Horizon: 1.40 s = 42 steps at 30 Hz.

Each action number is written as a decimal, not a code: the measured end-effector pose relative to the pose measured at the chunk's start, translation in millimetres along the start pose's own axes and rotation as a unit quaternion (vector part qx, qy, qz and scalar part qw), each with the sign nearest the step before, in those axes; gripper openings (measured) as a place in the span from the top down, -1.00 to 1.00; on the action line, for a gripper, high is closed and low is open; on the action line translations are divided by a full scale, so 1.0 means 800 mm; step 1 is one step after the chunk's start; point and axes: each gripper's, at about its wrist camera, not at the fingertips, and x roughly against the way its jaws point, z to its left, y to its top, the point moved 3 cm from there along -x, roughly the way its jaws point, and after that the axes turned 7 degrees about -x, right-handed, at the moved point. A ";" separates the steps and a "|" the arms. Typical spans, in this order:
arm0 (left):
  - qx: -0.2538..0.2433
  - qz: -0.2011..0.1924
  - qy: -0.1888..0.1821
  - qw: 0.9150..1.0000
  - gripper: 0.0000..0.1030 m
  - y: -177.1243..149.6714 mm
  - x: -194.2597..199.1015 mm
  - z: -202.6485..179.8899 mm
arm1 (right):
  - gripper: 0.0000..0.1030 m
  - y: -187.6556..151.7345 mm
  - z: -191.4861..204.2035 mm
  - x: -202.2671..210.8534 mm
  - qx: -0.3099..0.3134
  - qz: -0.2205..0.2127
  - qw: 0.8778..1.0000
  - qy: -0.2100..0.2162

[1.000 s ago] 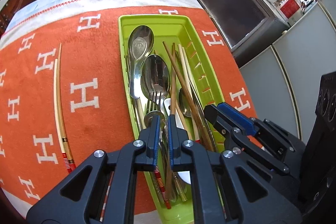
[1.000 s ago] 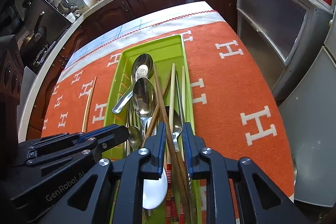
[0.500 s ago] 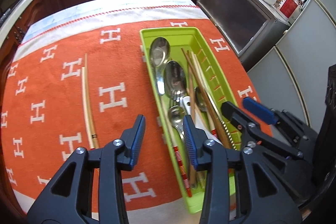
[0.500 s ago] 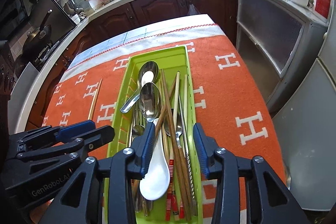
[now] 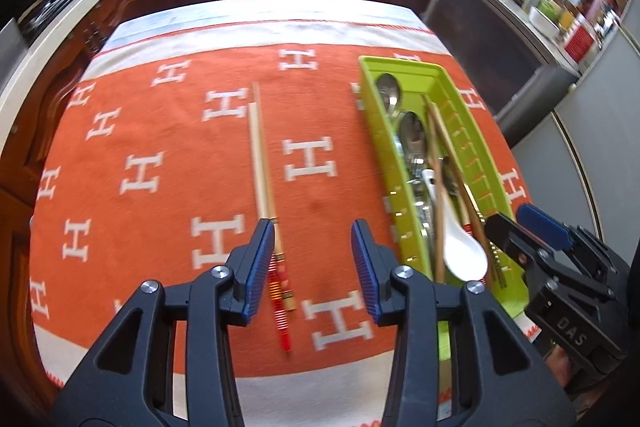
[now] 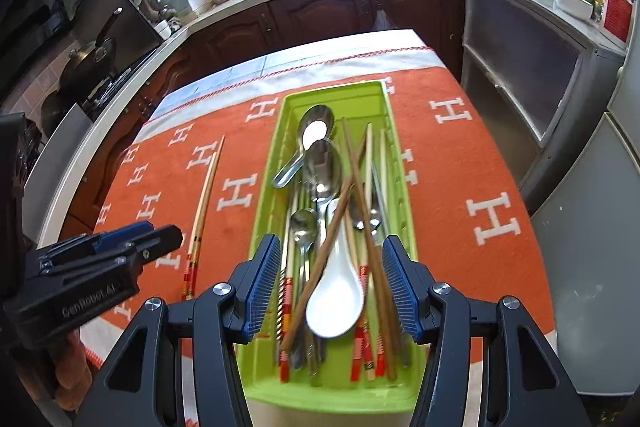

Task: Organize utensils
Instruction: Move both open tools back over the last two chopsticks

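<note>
A: Left gripper (image 5: 313, 261) is seen over the orange cloth (image 5: 160, 147), jaws opening, nothing gripped. One pale chopstick pair (image 5: 260, 163) is laid on the cloth mid-table, red ends just beside the left pad.

B: Noted. Green tray (image 6: 404, 187) is set toward the table's right edge, packed with spoons, chopsticks and a white ceramic spoon (image 6: 334, 303). Right gripper (image 6: 328, 287) is held above its near end, jaws opening, nothing clamped.

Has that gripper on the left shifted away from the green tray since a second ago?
Yes. The left gripper, jaws opening and empty, has moved left off the green tray and now hovers over the chopsticks on the orange cloth.
</note>
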 end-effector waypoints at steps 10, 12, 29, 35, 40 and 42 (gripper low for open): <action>0.033 -0.029 0.027 0.999 0.11 -0.022 0.028 0.062 | -0.05 -0.009 0.067 0.013 0.049 -0.009 0.999 0.002; 0.041 -0.033 0.031 0.998 0.10 -0.026 0.031 0.076 | -0.05 -0.007 0.080 0.014 0.056 -0.011 0.998 -0.002; 0.124 -0.028 0.049 0.991 0.09 -0.063 0.019 0.187 | -0.05 -0.009 0.192 -0.049 0.105 0.035 0.994 0.022; 0.133 -0.019 0.042 0.990 0.09 -0.066 0.004 0.200 | 0.31 -0.023 0.197 -0.112 0.108 0.077 0.991 0.005; 0.134 -0.013 0.034 0.990 0.09 -0.065 -0.007 0.203 | 0.52 -0.030 0.196 -0.155 0.102 0.114 0.988 0.004; 0.133 -0.010 0.030 0.991 0.09 -0.065 -0.012 0.202 | 0.57 -0.032 0.195 -0.167 0.100 0.120 0.988 0.001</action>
